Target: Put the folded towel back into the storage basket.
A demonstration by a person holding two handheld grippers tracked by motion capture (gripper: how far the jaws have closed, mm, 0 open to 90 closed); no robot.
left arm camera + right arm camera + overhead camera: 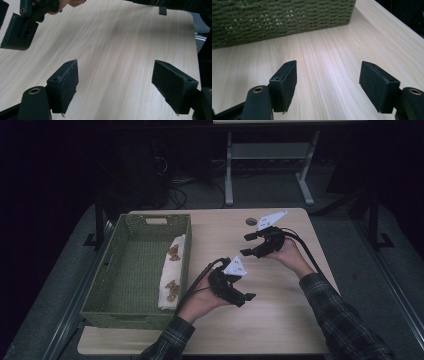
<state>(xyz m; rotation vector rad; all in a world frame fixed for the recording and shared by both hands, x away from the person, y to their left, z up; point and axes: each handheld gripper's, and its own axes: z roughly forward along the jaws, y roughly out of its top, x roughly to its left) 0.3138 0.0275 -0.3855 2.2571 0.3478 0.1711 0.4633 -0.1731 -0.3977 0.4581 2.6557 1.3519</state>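
The desk (280, 320) is filling the middle of the high view, pale wood, with a small round hole (250, 221) near its far edge. The basket (102, 290), green and woven, is sitting on the desk's left part, reaching from the upper middle down to the lower left of that view. In the right gripper view its wall (279, 20) is running across the top of the frame. A folded white cloth (172, 272) with brown prints is lying inside the basket along its right wall.

The right tongs (248, 244) are hovering right of centre in the high view, pointing left toward the basket, jaws standing wide with only bare desk between them. The left tongs (246, 300) are sitting lower, near the centre, pointing right, also gaping wide and holding nothing. In the left gripper view the right tongs (15, 32) are showing at the upper left. Both are well apart from the cloth.
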